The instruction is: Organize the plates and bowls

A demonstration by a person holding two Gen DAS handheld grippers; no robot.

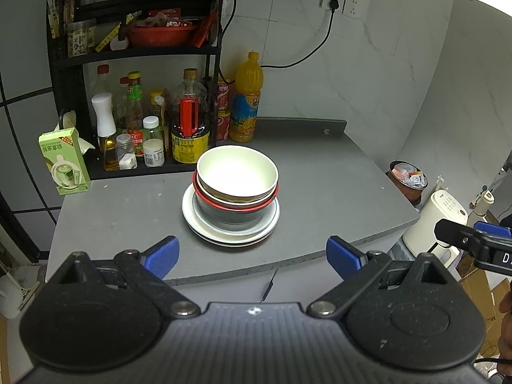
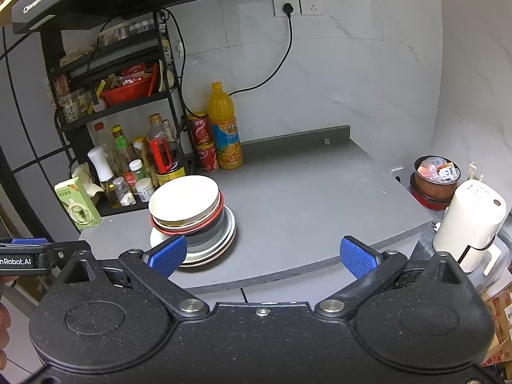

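- Two grippers hang just off the worktop's front edge, each with blue pads spread wide and nothing between them.
- Left gripper faces the stack from the front; its left pad sits over the front edge.
- Right gripper is further right; its left pad overlaps the plates' near rim in the right wrist view, though I cannot tell whether they touch.
- Plates lie stacked flat near the middle of the worktop, toward its left side.
- Dark bowl stands on the plates, a red-rimmed bowl nested in it, and a white bowl on top, tilted slightly.
- Rack with bottles stands at the back left corner.
- Juice bottle and red cans stand just beside the rack at the back edge.
- Green carton stands at the left edge.
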